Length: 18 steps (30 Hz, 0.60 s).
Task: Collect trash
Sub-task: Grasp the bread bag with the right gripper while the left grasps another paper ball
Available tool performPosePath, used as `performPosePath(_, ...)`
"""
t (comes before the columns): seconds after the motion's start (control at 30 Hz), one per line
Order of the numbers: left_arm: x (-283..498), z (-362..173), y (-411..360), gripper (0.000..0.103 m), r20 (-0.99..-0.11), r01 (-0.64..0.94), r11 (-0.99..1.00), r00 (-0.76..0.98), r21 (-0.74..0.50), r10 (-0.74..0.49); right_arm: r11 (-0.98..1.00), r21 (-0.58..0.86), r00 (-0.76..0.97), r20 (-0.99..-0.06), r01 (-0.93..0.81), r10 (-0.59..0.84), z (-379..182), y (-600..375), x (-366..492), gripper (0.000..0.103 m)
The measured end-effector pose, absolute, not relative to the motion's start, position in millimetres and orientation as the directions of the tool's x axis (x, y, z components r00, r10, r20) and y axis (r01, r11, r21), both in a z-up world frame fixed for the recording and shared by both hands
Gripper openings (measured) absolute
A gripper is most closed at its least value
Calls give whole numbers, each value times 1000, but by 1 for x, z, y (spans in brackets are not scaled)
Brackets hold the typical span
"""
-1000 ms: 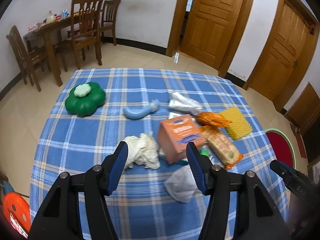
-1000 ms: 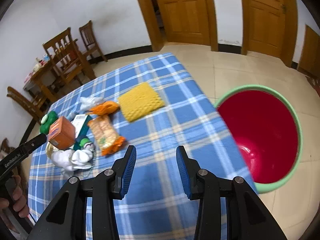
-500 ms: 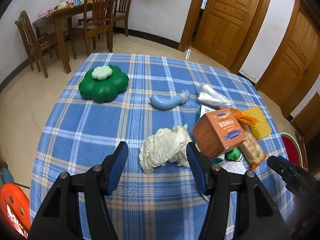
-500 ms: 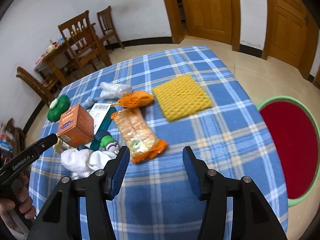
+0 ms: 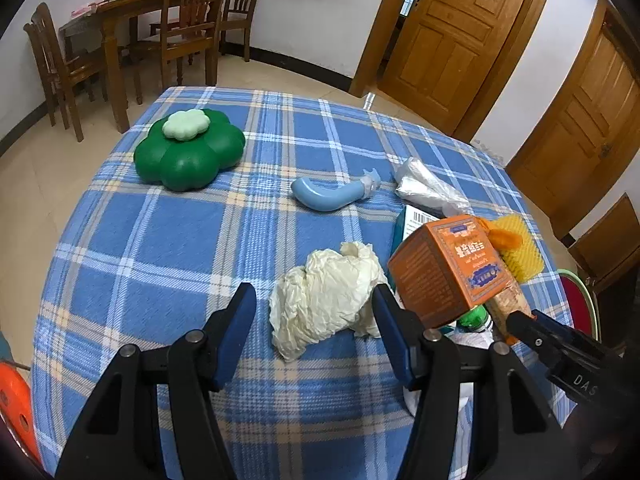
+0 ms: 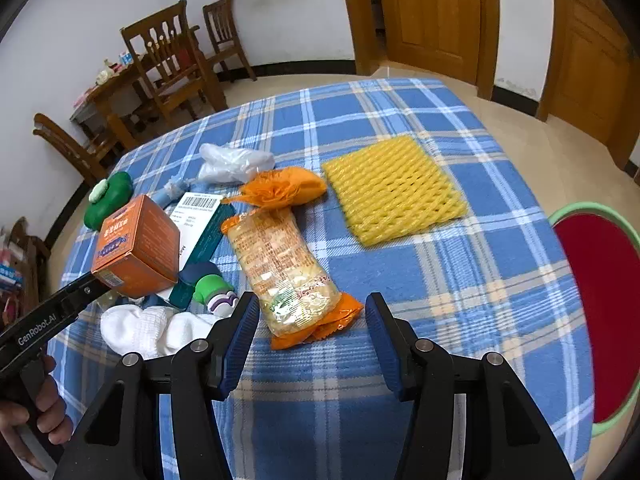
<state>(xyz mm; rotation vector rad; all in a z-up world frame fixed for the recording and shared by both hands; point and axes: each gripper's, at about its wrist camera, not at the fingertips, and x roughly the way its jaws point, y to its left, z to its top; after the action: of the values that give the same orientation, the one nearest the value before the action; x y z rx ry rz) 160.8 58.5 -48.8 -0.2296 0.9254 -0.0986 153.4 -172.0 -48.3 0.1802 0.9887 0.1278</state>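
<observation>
My left gripper is open, its fingers on either side of a crumpled cream paper wad on the blue plaid tablecloth. My right gripper is open around the near end of an orange snack packet. An orange box, also in the right wrist view, stands tilted beside them. A yellow foam net, orange mesh bag, white plastic bag, white cloth and small green-capped bottle lie around.
A red bin with a green rim stands on the floor to the right of the table. A green flower-shaped box and a blue curved tube lie on the far side. Wooden chairs and doors stand behind.
My left gripper moved forward and down over the paper wad. My right gripper swung left from the bin to the snack packet and opened wider.
</observation>
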Motion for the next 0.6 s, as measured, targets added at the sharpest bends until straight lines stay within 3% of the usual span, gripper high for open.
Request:
performPosePath(0.07, 162, -50, 58, 60, -778, -9, 970, 599, -243, -189, 976, 215, 544, -816, -31, 197, -49, -172, 154, 57)
performPosePath(0.37, 161, -51, 54, 35, -767, 11, 962, 601, -274, -225, 973, 227, 552, -806, -49, 216, -50, -172, 150, 55)
performPosePath(0.6, 151, -42, 57, 33, -756, 5, 958, 613, -285, -229, 962, 269, 556, -793, -44, 247, -48, -178, 141, 45)
